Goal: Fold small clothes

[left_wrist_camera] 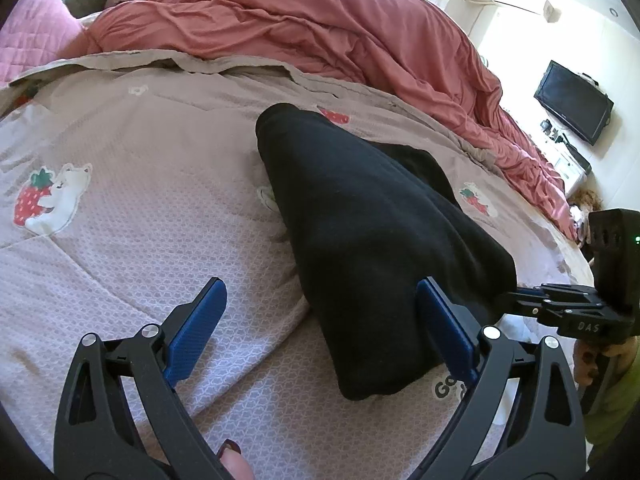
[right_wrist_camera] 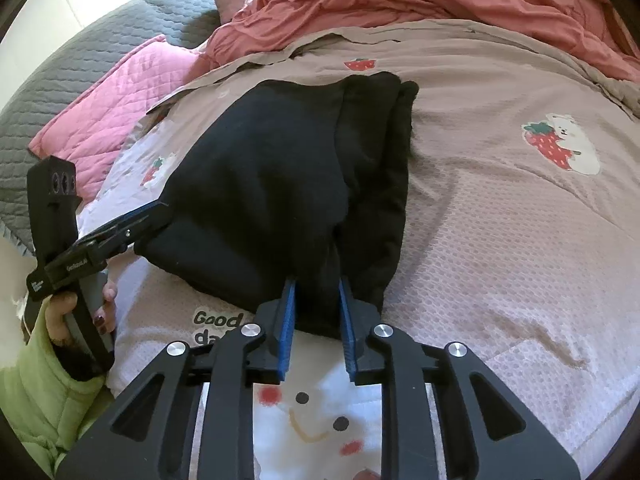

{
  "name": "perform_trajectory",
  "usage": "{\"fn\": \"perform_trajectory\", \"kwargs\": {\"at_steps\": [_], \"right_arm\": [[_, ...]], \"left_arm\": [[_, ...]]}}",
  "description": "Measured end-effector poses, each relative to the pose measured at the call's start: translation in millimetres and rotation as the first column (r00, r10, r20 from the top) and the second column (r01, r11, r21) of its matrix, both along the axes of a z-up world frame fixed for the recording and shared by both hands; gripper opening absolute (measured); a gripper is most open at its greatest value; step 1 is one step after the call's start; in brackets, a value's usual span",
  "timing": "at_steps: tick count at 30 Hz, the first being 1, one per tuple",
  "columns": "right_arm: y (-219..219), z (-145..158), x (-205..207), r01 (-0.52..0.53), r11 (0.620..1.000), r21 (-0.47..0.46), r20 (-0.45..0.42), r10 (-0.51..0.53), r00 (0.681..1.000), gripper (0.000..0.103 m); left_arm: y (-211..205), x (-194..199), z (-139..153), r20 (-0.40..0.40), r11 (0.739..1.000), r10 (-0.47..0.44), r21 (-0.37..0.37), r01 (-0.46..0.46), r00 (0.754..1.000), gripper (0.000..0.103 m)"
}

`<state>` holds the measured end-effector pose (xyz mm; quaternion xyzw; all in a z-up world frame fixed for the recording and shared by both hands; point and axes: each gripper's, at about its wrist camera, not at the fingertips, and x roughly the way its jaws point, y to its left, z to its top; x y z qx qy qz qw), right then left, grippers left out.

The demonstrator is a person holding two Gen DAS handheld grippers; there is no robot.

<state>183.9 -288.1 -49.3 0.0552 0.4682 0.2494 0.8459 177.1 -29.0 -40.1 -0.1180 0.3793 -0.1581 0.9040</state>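
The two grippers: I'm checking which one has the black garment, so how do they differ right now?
The left gripper stands wide open, nothing between its pads, one pad beside the black garment. The right gripper is nearly closed, its pads pinching a fold at the garment's near edge. Both have blue pads on black frames and point down at the bed.

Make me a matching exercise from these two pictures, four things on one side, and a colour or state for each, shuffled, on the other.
1. left gripper
2. right gripper
3. black garment
4. quilted pillow

A. pink
B. jaws closed on a fold of cloth
C. jaws wide apart
D. lies folded on the strawberry-print cover

Pairs: 1-C, 2-B, 3-D, 4-A
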Motion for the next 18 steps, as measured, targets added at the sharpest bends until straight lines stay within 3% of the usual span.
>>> {"fn": "perform_trajectory", "kwargs": {"at_steps": [4, 10, 13, 18], "right_arm": [[-4, 4, -4, 0.036, 0.999, -0.032, 0.009, -0.036, 0.999, 0.038], [-12, 18, -6, 0.083, 0.996, -0.026, 0.043, -0.082, 0.996, 0.039], [-17, 31, 2, 0.122, 0.992, 0.01, 0.085, -0.123, 0.989, 0.039], [-19, 41, 36, 0.162, 0.982, 0.094, 0.082, -0.17, 0.982, 0.039]], "left_arm": [[-1, 0, 1, 0.004, 1.0, 0.001, 0.008, -0.001, 1.0, 0.089], [-4, -6, 6, 0.032, 0.999, 0.008, 0.035, -0.009, 0.999, 0.089], [-5, -11, 14, 0.083, 0.998, 0.019, 0.05, -0.023, 0.996, 0.089], [-12, -21, 27, 0.182, 0.999, -0.025, 0.052, 0.016, 0.983, 0.088]]}}
